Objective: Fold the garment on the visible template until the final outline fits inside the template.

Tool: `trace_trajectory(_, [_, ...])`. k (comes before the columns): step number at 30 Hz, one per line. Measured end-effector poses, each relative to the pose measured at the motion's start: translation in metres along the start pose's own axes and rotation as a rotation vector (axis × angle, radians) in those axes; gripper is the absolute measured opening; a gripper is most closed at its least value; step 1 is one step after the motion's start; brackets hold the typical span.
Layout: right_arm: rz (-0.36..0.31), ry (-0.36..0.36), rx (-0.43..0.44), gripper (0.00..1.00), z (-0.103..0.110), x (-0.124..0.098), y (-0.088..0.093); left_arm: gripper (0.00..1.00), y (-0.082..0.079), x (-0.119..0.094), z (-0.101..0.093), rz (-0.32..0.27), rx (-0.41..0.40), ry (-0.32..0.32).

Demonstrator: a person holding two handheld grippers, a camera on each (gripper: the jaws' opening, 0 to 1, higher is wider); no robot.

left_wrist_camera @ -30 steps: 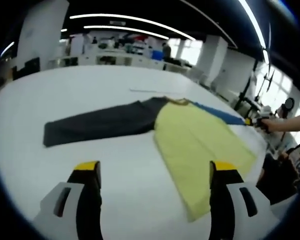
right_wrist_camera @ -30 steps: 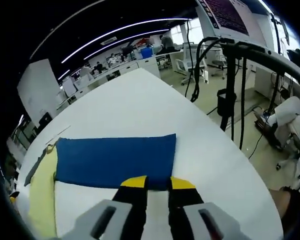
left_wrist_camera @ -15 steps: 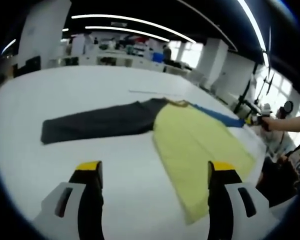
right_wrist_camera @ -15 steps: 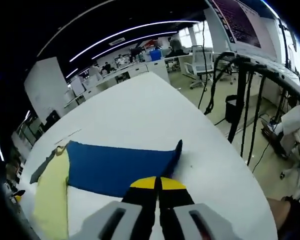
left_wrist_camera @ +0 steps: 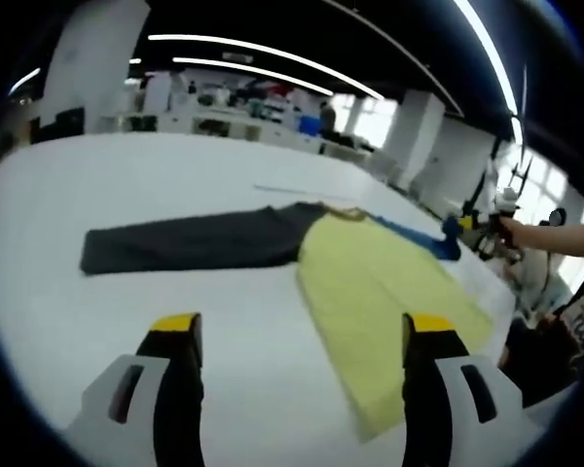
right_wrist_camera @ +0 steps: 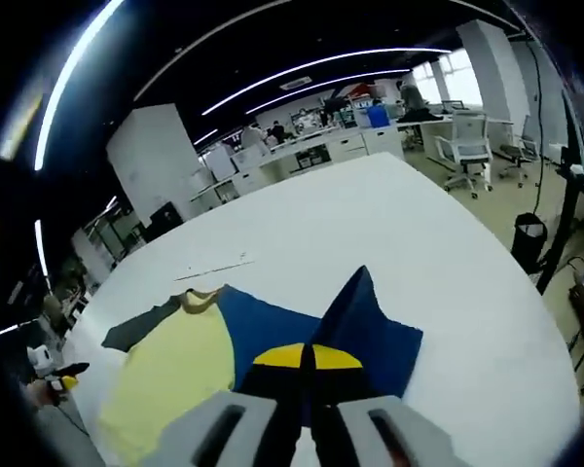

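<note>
A long-sleeved garment lies flat on the white table [left_wrist_camera: 97,175]. It has a dark grey sleeve [left_wrist_camera: 195,238], a yellow body [left_wrist_camera: 389,292] and a blue sleeve [left_wrist_camera: 419,236]. My left gripper [left_wrist_camera: 302,326] hovers open over bare table, short of the yellow hem. At the far right, my right gripper [left_wrist_camera: 477,222] holds the blue sleeve's end off the table. In the right gripper view, my right gripper [right_wrist_camera: 307,355] is shut on the blue sleeve [right_wrist_camera: 365,321], which rises in a peak. The yellow body [right_wrist_camera: 170,375] and grey sleeve [right_wrist_camera: 136,331] lie beyond it.
A thin pale strip [right_wrist_camera: 214,268] lies on the table [right_wrist_camera: 370,214] past the collar. The table's edge runs close on the right, with a black bin [right_wrist_camera: 529,233] and office chairs on the floor. Desks line the back. A person's hand [left_wrist_camera: 555,235] holds the right gripper.
My right gripper closed on the blue sleeve's cuff, lifted it and carried it towards the yellow body, so the sleeve now bunches up. The left gripper stays open, barely moved.
</note>
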State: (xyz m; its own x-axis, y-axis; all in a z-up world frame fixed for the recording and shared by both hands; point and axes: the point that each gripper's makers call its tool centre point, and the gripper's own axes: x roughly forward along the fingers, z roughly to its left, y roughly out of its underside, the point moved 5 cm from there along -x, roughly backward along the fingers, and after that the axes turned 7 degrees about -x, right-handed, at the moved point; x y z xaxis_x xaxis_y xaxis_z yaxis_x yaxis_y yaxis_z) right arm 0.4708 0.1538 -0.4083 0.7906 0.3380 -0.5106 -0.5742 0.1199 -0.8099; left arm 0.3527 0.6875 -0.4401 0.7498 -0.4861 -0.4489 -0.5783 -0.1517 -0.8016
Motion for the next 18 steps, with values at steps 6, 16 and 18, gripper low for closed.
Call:
trace_trajectory(6, [0.004,-0.095,-0.016,0.00,0.046,0.033,-0.005,0.79,0.002,-0.005,0.000,-0.018,-0.001,0.003])
trace_trajectory(16, [-0.007,-0.250,-0.041,0.00,0.132,0.075,-0.023,0.78,0.003,-0.016,0.006,-0.049,-0.011,-0.005])
trace_trajectory(18, [-0.008,-0.285,-0.050,0.00,0.152,0.083,-0.027,0.78,0.004,-0.017,0.007,-0.049,-0.011,-0.008])
